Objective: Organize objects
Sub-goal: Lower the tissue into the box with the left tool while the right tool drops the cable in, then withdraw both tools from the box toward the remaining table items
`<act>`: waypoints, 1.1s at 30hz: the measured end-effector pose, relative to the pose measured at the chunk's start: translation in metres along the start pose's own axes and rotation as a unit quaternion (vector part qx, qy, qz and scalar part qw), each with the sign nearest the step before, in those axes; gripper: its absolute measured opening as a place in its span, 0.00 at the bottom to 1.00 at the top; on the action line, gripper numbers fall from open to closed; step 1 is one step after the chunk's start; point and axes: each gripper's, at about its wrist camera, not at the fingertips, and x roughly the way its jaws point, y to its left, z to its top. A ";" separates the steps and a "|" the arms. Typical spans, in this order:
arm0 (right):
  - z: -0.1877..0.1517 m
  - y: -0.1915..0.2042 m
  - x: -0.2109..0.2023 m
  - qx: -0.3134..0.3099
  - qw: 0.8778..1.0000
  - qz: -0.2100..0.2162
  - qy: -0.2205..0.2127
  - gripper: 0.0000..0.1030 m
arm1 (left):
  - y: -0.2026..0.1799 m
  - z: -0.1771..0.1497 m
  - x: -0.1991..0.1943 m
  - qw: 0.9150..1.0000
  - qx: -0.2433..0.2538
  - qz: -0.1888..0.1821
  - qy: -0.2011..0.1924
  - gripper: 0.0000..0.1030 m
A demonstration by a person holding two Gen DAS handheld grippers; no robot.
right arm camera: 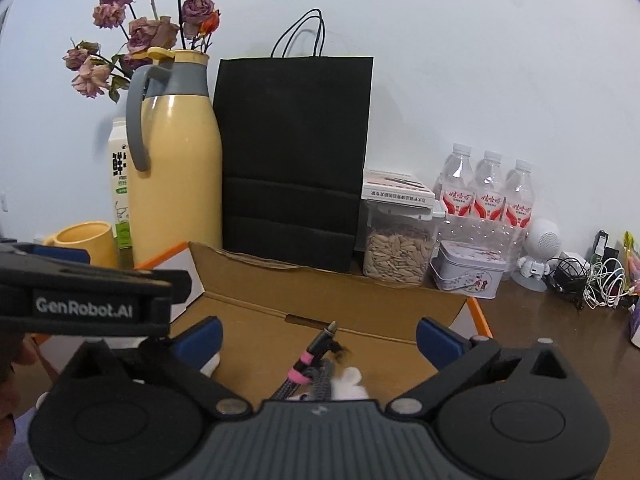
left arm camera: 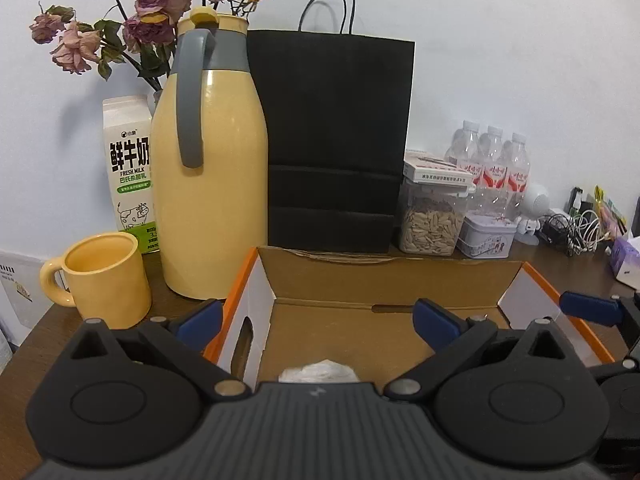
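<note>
An open cardboard box (left arm camera: 384, 280) with orange edges and white sides lies on the brown table right in front of both grippers. My left gripper (left arm camera: 316, 320) is open over the box's left half, above a white crumpled lump (left arm camera: 318, 370) on the box floor. My right gripper (right arm camera: 318, 338) is open over the right half. Below it lie a black pen-like stick with pink bands (right arm camera: 316, 348), a grey braided cord (right arm camera: 322, 384) and a white fluffy piece (right arm camera: 352, 384). Neither gripper's pads touch anything. One blue right finger (left arm camera: 588, 308) shows at the left wrist view's edge.
Behind the box stand a yellow thermos jug (left arm camera: 212, 184), a yellow mug (left arm camera: 106, 280), a milk carton (left arm camera: 128, 168), dried roses (left arm camera: 152, 4) and a black paper bag (left arm camera: 336, 140). To the right are a seed jar (right arm camera: 398, 248), a tin (right arm camera: 468, 272), water bottles (right arm camera: 488, 192) and tangled cables (right arm camera: 592, 280).
</note>
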 end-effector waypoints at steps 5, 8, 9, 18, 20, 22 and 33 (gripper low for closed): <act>-0.001 0.002 -0.003 -0.005 1.000 0.008 -0.001 1.00 | 0.000 0.001 0.000 1.000 0.000 0.003 0.002 1.00; -0.001 0.001 -0.005 -0.004 1.000 0.009 -0.003 1.00 | -0.001 0.002 -0.002 1.000 0.000 0.001 0.001 1.00; -0.001 0.001 -0.006 -0.004 1.000 0.010 -0.004 1.00 | -0.001 0.002 -0.003 1.000 0.000 0.001 0.001 1.00; 0.002 -0.005 -0.039 -0.003 0.999 0.024 -0.037 1.00 | 0.001 0.010 -0.035 0.999 -0.001 -0.011 -0.032 1.00; 0.003 -0.007 -0.052 -0.003 0.998 0.025 -0.050 1.00 | 0.001 0.010 -0.046 0.999 -0.002 -0.008 -0.042 1.00; 0.004 -0.009 -0.065 -0.003 0.998 0.029 -0.061 1.00 | 0.000 0.010 -0.057 0.999 -0.004 -0.009 -0.051 1.00; -0.024 -0.017 -0.132 -0.005 0.996 0.042 -0.073 1.00 | 0.010 -0.011 -0.124 0.996 -0.016 -0.006 -0.083 1.00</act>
